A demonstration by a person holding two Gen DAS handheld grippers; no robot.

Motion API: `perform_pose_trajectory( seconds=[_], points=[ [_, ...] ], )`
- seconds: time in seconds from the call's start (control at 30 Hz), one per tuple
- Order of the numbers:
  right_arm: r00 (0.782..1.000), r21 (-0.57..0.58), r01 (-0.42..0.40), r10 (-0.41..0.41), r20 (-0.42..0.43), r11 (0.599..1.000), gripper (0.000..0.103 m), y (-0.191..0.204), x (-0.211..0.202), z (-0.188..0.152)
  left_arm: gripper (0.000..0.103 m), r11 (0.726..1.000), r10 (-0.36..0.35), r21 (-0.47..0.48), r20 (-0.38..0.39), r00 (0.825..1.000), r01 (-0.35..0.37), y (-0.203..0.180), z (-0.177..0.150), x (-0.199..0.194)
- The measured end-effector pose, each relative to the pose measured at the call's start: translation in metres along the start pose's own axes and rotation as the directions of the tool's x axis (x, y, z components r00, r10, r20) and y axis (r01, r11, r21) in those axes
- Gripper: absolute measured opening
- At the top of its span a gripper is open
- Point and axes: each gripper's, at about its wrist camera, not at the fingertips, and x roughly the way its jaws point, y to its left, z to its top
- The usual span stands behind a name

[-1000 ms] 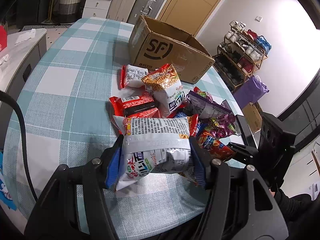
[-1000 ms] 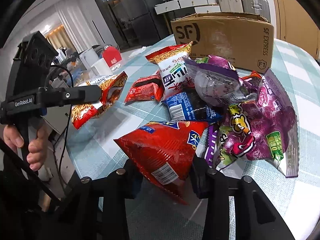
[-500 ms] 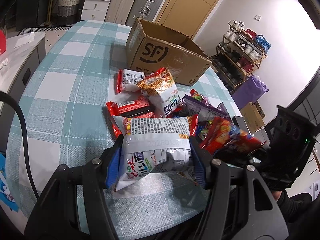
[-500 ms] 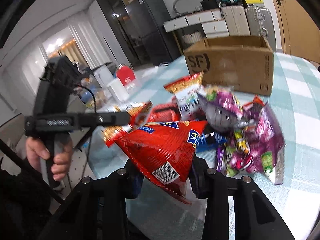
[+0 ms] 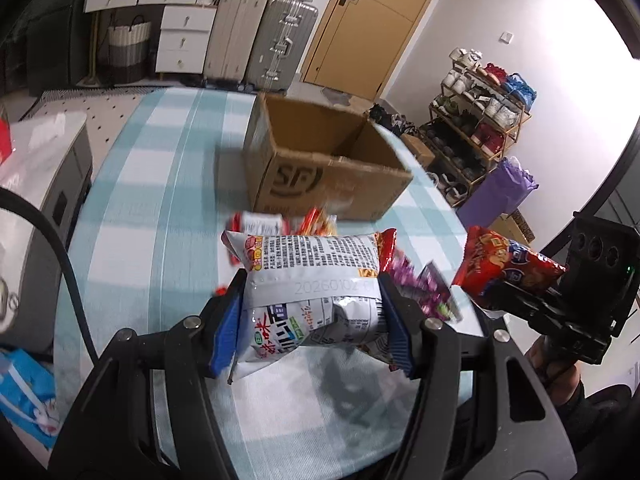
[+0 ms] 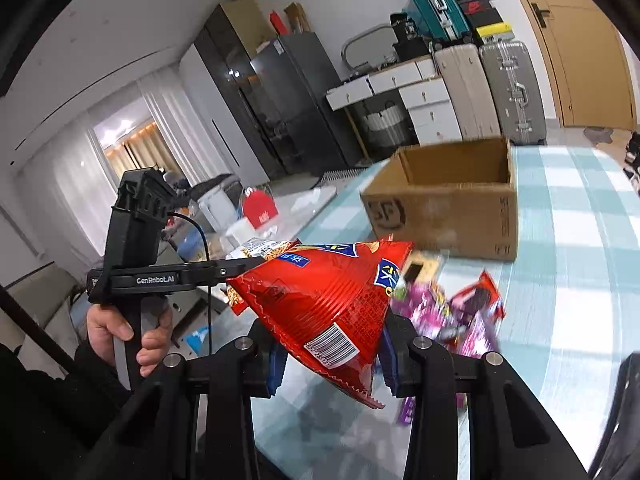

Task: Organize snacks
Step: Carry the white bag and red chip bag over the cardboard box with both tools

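Observation:
My left gripper (image 5: 310,312) is shut on a white noodle-snack bag (image 5: 308,276), held above the checked table (image 5: 132,216). My right gripper (image 6: 330,354) is shut on a red snack bag (image 6: 332,296) with a barcode, also lifted off the table. In the left wrist view that red bag (image 5: 506,266) hangs at the right. An open brown cardboard box (image 5: 320,160) marked SF stands farther back on the table; its inside looks bare. The box (image 6: 448,200) also shows in the right wrist view. Blurred purple and red snack bags (image 6: 452,312) lie on the table below.
Suitcases (image 5: 280,32) and white drawers (image 5: 180,36) stand behind the table. A shoe rack (image 5: 480,96) and purple bag (image 5: 496,192) are at the right. A grey cabinet (image 5: 44,184) flanks the table's left side. A person's hand (image 6: 120,328) grips the left tool.
Both grippers have risen with their bags, clear of the snack pile. The views now look down into the open box, and the pile has slid lower and blurred.

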Motion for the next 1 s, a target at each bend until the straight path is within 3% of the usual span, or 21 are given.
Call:
perform_pose_trajectory(
  seconds=[0.27, 0.53, 0.8, 0.93, 1.0],
  points=[
    [0.995, 0.014, -0.046, 0.044, 0.094, 0.999, 0.038, -0.005, -0.023, 0.057, 0.059, 0.998, -0.044, 0.049, 0.069, 0.997, 0.041, -0.018, 0.062, -0.011],
    [0.989, 0.001, -0.034, 0.034, 0.144, 0.999, 0.038, -0.011, -0.035, 0.125, 0.059, 0.995, -0.076, 0.069, 0.073, 0.994, 0.071, -0.035, 0.126, -0.001],
    [0.991, -0.001, 0.008, -0.008, 0.137, 1.000, 0.038, -0.027, -0.013, 0.189, 0.059, 0.996, -0.071, 0.052, 0.064, 0.995, 0.068, -0.043, 0.189, 0.030],
    [0.993, -0.026, 0.067, -0.064, 0.104, 0.997, 0.038, -0.036, 0.013, 0.209, 0.059, 0.998, -0.001, 0.067, 0.063, 0.998, -0.003, -0.044, 0.211, 0.055],
    [0.993, -0.019, 0.084, -0.082, 0.082, 0.996, 0.038, -0.047, 0.031, 0.215, 0.059, 0.999, -0.016, 0.042, 0.031, 0.999, 0.015, -0.041, 0.219, 0.074]
  ],
)
